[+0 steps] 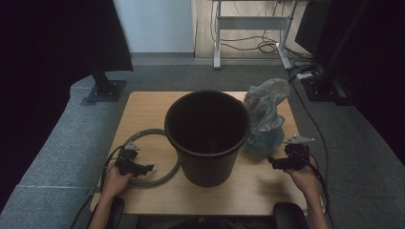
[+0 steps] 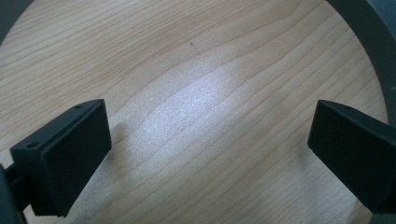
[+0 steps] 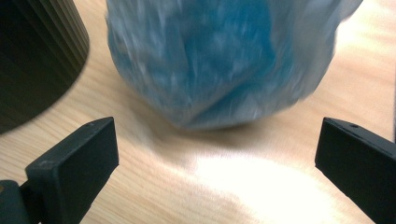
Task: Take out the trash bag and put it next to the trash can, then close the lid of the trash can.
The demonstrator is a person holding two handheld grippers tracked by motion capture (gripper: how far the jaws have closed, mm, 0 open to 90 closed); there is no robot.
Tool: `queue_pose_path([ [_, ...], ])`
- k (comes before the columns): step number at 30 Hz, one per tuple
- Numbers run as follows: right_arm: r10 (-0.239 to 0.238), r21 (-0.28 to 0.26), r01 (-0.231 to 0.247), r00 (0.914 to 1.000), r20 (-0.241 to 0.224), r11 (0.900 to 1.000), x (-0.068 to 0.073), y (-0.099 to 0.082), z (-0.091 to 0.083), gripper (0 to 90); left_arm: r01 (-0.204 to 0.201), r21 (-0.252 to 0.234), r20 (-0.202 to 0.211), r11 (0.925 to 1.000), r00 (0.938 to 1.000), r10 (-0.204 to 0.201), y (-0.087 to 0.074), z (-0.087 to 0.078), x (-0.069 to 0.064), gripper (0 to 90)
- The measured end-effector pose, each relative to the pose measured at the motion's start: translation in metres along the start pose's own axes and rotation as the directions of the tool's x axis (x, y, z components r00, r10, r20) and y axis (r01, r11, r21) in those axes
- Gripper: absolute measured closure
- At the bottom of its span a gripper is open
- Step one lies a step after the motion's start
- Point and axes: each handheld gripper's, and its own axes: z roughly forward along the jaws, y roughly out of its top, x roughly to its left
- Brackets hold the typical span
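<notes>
A black ribbed bucket (image 1: 208,133) stands upright in the middle of the wooden table (image 1: 143,114); its wall (image 3: 37,56) fills the left of the right gripper view. To its right sits a pale blue plastic bag (image 1: 265,119), bunched and full, seen close up as the blurred bag (image 3: 219,60). My right gripper (image 1: 273,163) is low at the table, just in front of the bag, jaws wide open with nothing between them (image 3: 217,163). My left gripper (image 1: 145,168) rests open over bare wood (image 2: 210,144), inside a grey ring (image 1: 154,183) lying beside the bucket.
The grey ring's edge (image 2: 369,42) curves past the left gripper's jaws. Grey floor surrounds the table. A stand base (image 1: 106,89) sits at the far left corner, and desk legs with cables (image 1: 267,45) lie behind.
</notes>
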Motion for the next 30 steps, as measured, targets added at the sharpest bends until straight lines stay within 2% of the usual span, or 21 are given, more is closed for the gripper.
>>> queue_pose_path([
  [5,0.019,0.014,-0.019,0.9998,-0.005,0.9997,0.002,-0.022,0.015,0.0,-0.002,0.008,-0.018,1.0,0.9998,0.003,-0.001,0.001,0.0,0.0],
  [13,0.001,0.086,-0.002,1.0,0.003,0.9963,0.002,-0.049,0.042,0.0,-0.015,0.021,-0.027,0.9997,0.9995,0.016,-0.001,0.003,-0.001,0.0],
  [15,0.028,0.049,-0.027,0.9993,-0.027,0.9984,0.002,-0.054,0.044,0.0,-0.016,0.023,-0.028,0.9996,0.9995,0.017,-0.001,0.004,-0.001,0.0],
  [17,0.026,0.01,-0.026,0.9992,-0.03,0.9996,0.002,-0.059,0.044,0.0,-0.019,0.025,-0.025,0.9995,0.9995,0.02,-0.001,0.005,-0.001,0.0],
  [25,0.028,0.01,-0.028,0.9993,-0.026,0.9996,0.002,-0.059,0.044,0.0,-0.02,0.001,-0.03,0.9998,0.9993,0.02,0.001,-0.001,-0.001,0.0],
  [30,0.029,0.01,-0.029,0.9993,-0.025,0.9995,0.002,-0.059,0.043,0.0,-0.008,-0.015,-0.068,0.9999,0.9977,0.007,-0.001,-0.008,0.007,0.0],
])
